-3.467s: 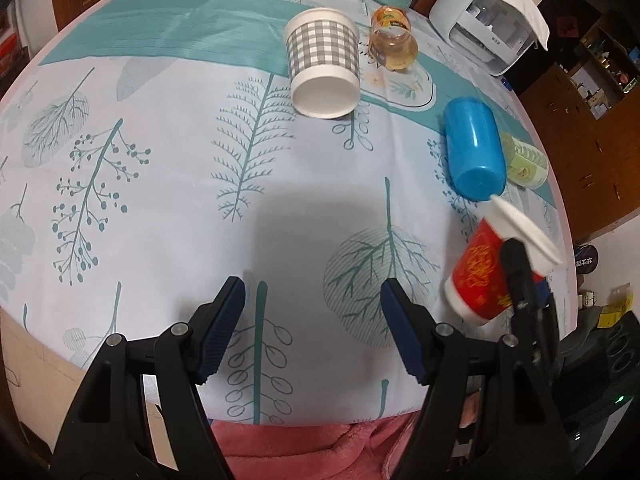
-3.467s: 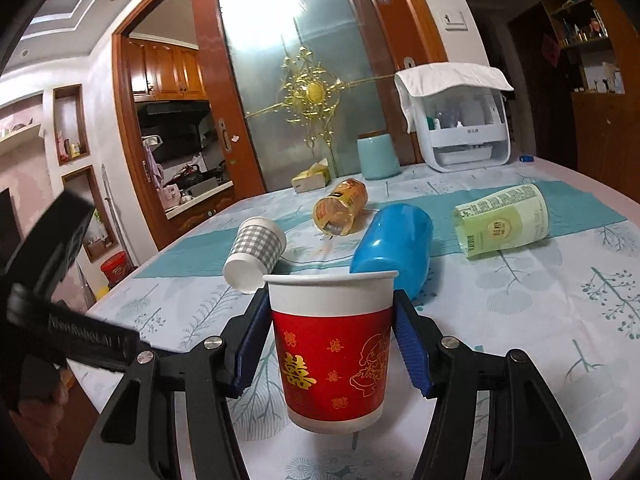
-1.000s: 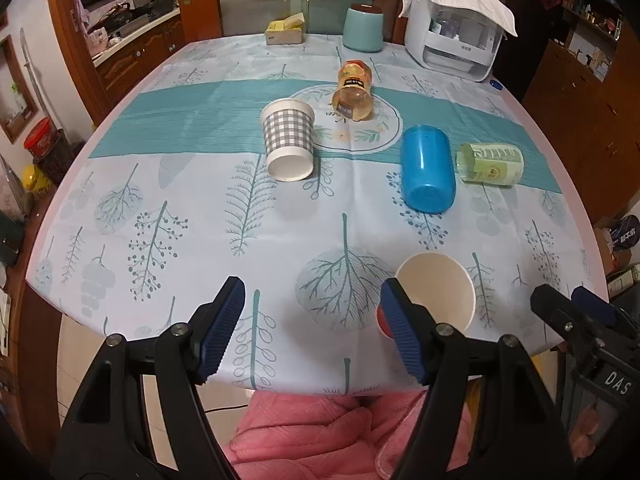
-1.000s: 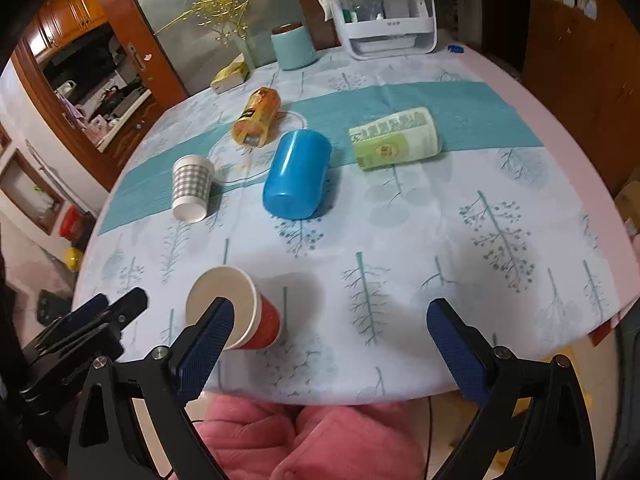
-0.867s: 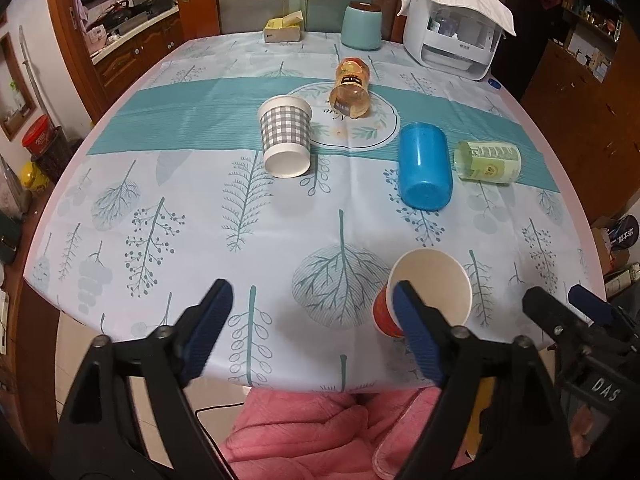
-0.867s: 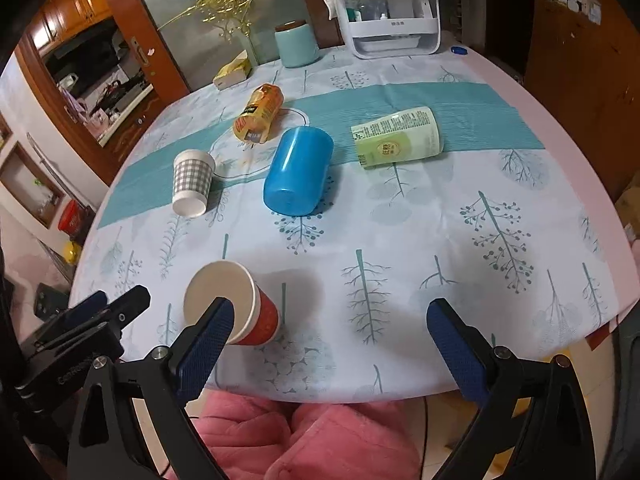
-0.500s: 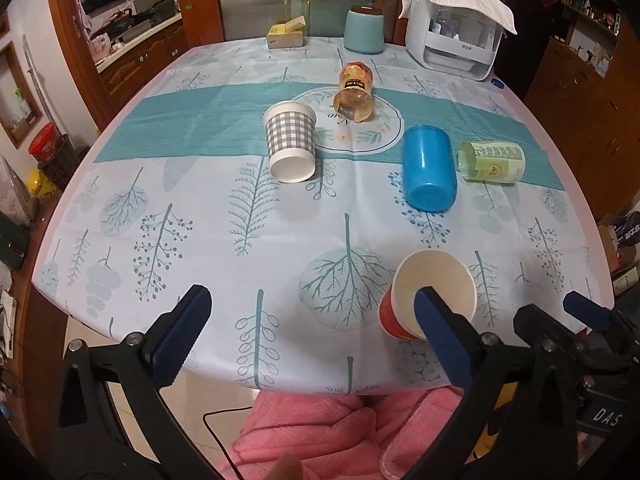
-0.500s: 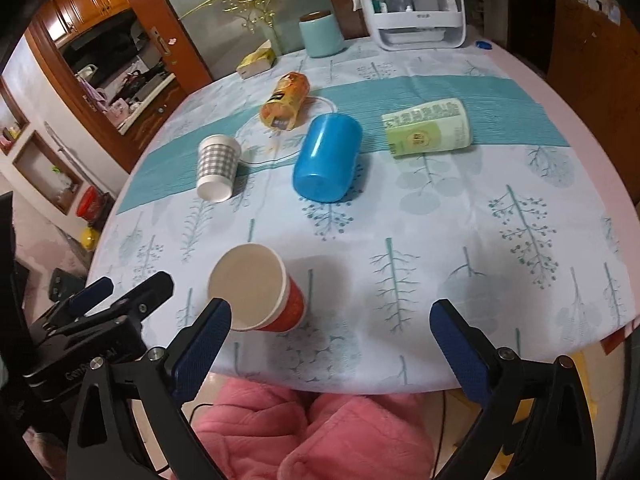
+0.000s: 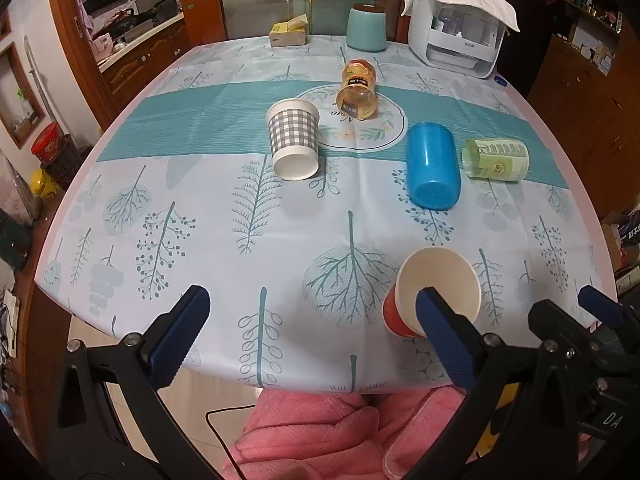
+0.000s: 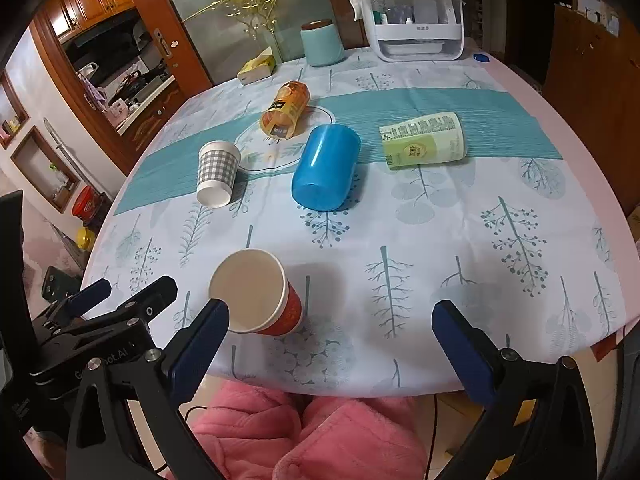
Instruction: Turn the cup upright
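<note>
A red paper cup (image 9: 434,296) with a white inside stands upright near the table's front edge; it also shows in the right wrist view (image 10: 260,296). My left gripper (image 9: 312,338) is open and empty, held above the front edge, its right finger in front of the red cup. My right gripper (image 10: 340,340) is open wide and empty, pulled back over the front edge, to the right of the cup. A grey checked paper cup (image 9: 294,140), a blue plastic cup (image 9: 432,166), a green cup (image 9: 496,159) and an orange jar (image 9: 358,90) lie on their sides.
The table has a leaf-print cloth (image 9: 200,208) with a teal band. At the back stand a white appliance (image 9: 456,36) under a towel, a teal canister (image 9: 366,26) and a tissue box (image 9: 288,34). Pink clothing (image 9: 320,432) is below the front edge.
The right gripper set the red cup upright on the table, let go and pulled back. Over the last second the left gripper's jaws opened wider. Both grippers lifted back slightly.
</note>
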### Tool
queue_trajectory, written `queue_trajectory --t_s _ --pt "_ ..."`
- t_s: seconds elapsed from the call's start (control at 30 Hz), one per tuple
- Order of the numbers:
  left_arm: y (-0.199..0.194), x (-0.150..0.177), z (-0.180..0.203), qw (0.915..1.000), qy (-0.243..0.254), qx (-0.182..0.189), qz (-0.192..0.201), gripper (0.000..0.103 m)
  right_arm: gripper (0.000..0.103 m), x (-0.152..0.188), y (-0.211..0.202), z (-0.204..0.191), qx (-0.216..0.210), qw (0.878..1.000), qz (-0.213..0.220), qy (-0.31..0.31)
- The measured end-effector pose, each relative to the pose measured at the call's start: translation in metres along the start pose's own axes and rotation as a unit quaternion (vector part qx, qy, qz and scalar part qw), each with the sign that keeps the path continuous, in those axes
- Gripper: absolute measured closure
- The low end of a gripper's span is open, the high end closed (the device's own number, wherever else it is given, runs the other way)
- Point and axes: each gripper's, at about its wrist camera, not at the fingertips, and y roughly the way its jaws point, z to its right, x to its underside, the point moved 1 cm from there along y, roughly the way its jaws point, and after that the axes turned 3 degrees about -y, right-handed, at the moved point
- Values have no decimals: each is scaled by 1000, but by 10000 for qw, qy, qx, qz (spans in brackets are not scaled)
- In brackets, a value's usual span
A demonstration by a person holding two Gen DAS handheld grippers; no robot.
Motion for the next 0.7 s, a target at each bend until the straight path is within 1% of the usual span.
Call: queue_trajectory --t_s 0.17,0.37,0.7 --pt "0 0 4 10000 67 21 -12 1 1 0 0 0 29 10000 -9 -8" --pt "-6 0 9 9998 137 83 69 1 1 0 -1 -1 57 10000 -1 -28" --pt "-13 -1 11 9997 149 61 170 1 0 -2 -6 -1 65 10000 69 -29"
